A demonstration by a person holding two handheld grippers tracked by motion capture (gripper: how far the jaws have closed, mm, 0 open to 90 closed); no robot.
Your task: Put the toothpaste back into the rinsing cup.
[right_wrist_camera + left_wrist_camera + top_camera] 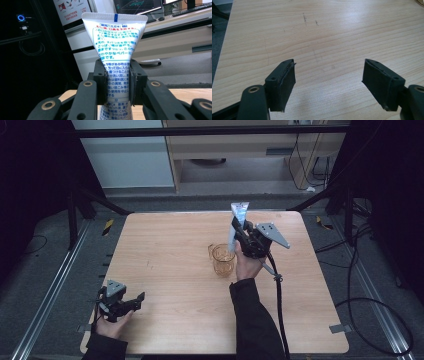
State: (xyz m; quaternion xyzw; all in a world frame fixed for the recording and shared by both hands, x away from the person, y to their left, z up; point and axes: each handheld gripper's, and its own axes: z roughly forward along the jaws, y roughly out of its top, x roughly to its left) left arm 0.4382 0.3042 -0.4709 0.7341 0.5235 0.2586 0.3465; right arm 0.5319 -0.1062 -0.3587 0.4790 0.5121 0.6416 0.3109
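Toothpaste tube point(114, 50) is held upright, clamped mid-body by right gripper point(243, 234) fingers above amber cup point(223, 260); left gripper point(131, 302) fingers gape empty over table point(170, 250); vertical lowering into cup is advised

So the cup point(223, 259) sits on the table point(175, 250) a bit right of center, with the right gripper point(239, 231) just behind and right of it, clamped around a tube point(237, 222) that stands upright over the cup's far rim. The left gripper point(131, 301) is way off at the near left corner, well apart from everything, jaws spread over bare table.
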